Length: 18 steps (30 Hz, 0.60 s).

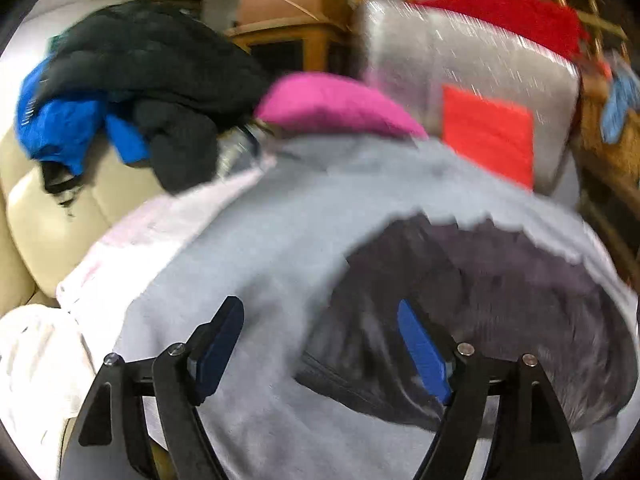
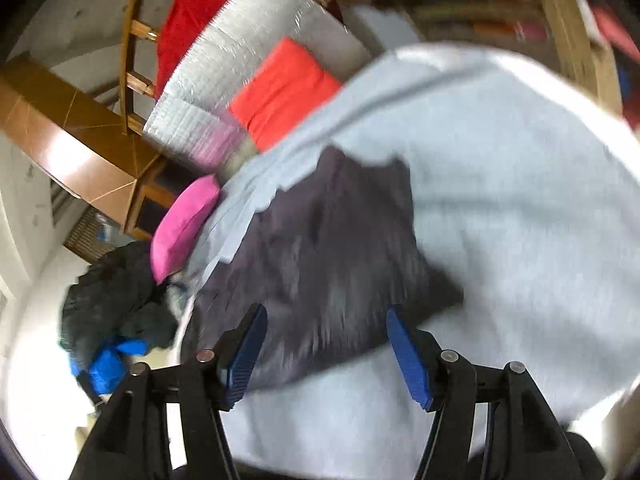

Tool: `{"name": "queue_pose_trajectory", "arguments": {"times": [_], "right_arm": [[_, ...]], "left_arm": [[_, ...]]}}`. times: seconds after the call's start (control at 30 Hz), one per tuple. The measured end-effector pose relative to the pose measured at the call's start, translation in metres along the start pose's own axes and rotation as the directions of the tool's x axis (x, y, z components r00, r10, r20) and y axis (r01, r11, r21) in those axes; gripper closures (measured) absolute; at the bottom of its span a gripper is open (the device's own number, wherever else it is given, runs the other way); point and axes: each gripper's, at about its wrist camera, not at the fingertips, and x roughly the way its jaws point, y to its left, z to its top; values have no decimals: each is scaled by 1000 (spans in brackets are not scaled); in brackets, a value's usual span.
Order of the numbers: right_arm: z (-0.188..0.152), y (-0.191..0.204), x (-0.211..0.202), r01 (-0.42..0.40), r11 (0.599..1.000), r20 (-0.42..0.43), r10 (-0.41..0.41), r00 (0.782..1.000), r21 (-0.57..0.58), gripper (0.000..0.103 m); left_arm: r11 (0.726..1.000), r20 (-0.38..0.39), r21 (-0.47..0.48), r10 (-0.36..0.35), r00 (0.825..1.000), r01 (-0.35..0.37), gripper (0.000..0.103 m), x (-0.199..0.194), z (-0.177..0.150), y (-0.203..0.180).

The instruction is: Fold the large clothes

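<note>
A dark grey garment (image 1: 480, 312) lies folded on a light grey-blue cloth (image 1: 260, 248) that covers the work surface. In the left wrist view my left gripper (image 1: 320, 332) hovers open above the garment's left edge, nothing between its blue pads. The right wrist view shows the same dark garment (image 2: 328, 264) on the pale cloth (image 2: 512, 208). My right gripper (image 2: 326, 344) stands open over the garment's near edge, its pads apart from the fabric. Both views are blurred by motion.
A pile of black and blue clothes (image 1: 120, 92) sits on a cream sofa (image 1: 52, 216) at left. A pink cushion (image 1: 336, 104), a red-orange cushion (image 1: 488, 132) and a silver quilted bag (image 1: 460, 52) lie behind the cloth. Wooden furniture (image 2: 88, 120) stands beyond.
</note>
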Motion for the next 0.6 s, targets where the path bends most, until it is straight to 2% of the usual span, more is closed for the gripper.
{"name": "queue_pose_trajectory", "arguments": {"times": [0.03,0.1,0.13,0.2,0.27,0.33,0.47,0.53,0.57,0.6], "right_arm": [[3,7,9,14,1000,5,-14,1000,-22,42],[6,14,31,55,997,3,-55,998,-53,46],[6,10,38,96,993,-1,-97,995,-69,46],[4,1,65,199,977,-40,-202,979,-76,46],[1,-8,81,245,966,-68,-251,966,-83,47],[1,2,71,258,957,-31,-264,964,-129,47],[1,21,42,180,974,58,-174,983,-140,47],[-2,35,37,209,956,108,-190,976,-204,47],[-4,39,41,218,948,111,-197,974,-231,47],[-7,37,51,216,947,74,-204,976,-237,47]], "left_arm": [[1000,-23,15,-4,1000,5,23,7,-3,-4],[996,-121,90,31,992,-21,22,35,-12,-18],[990,-190,134,65,980,-40,22,52,-22,-22],[987,-250,159,69,966,-29,19,72,-32,-25],[988,-231,152,69,971,-34,17,70,-30,-24],[987,-196,159,69,978,-37,17,60,-27,-20],[990,-156,138,46,987,-24,18,43,-33,-20],[988,-109,148,48,993,-32,17,32,-33,-23],[987,-87,158,50,995,-35,18,28,-31,-27],[985,-72,166,50,996,-37,18,26,-30,-30]]}}
